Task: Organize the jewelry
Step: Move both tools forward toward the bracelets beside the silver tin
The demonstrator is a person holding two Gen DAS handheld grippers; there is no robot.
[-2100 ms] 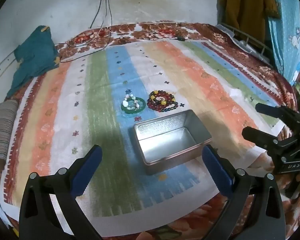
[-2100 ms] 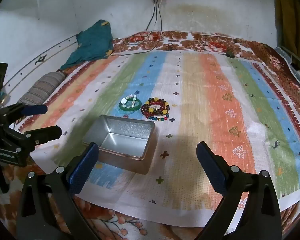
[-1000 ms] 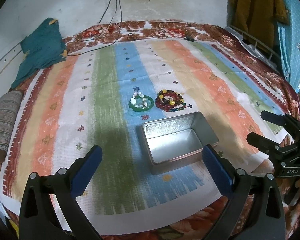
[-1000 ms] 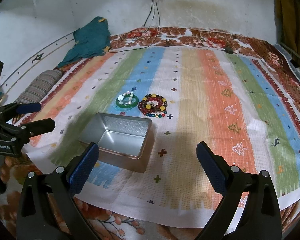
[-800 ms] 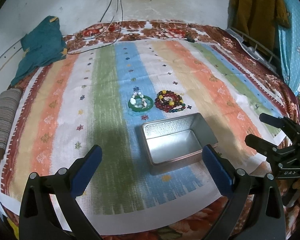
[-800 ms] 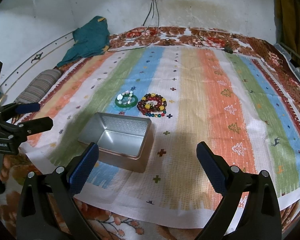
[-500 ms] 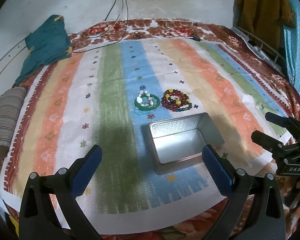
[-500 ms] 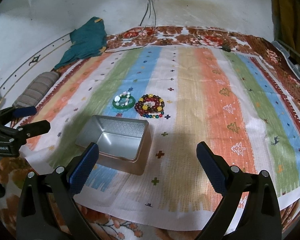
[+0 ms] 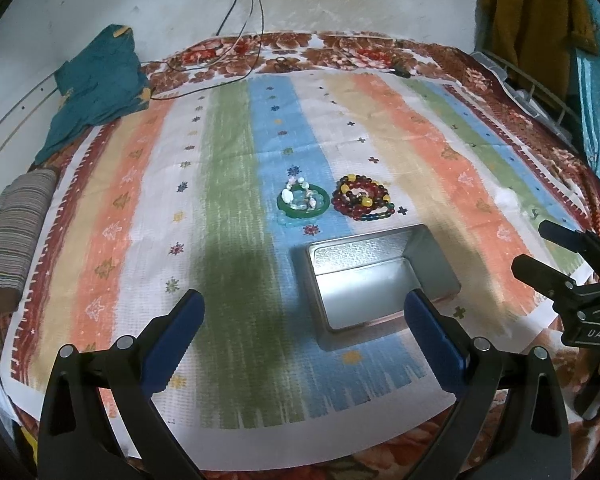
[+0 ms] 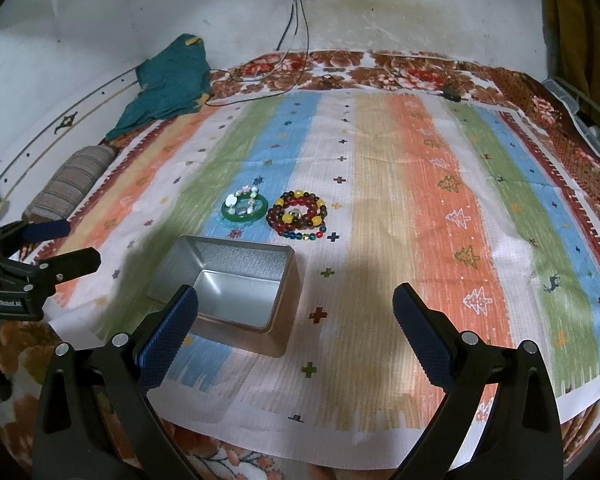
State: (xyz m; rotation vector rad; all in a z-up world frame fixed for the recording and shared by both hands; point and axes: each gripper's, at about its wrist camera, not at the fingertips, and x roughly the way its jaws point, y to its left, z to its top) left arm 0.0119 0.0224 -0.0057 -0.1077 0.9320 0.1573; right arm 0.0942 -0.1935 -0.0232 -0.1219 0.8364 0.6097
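Nearest the left wrist camera, the left gripper (image 9: 304, 328) hangs above the striped cloth (image 9: 228, 240) with its 2 blue-padded jaws spread wide apart and nothing between them. The right gripper (image 10: 296, 332) hangs the same way over the near edge of the cloth, jaws wide apart and bare; from the left wrist view it shows at the right margin (image 9: 540, 252), again with a gap between its fingers.

Just beyond the grippers sits an open rectangular metal tin (image 9: 364, 280), its inside bare and shiny, resting on the blue and white stripes; in the right wrist view the tin (image 10: 236, 280) lies partly behind the left-hand finger pad (image 10: 168, 336).

Past the tin, close to its far rim but apart from it, lie 2 pieces of jewelry side by side. The green bangle (image 9: 302, 205) has a white-beaded bracelet (image 9: 298, 196) lying across it. Just to its right is a coil of dark red beaded bracelets (image 9: 362, 198) with yellow beads among them.

Farther off, a striped roll (image 9: 16, 236) lies at the left edge and a teal garment (image 9: 96, 84) is bunched near the wall, where cables (image 9: 252, 8) hang down.
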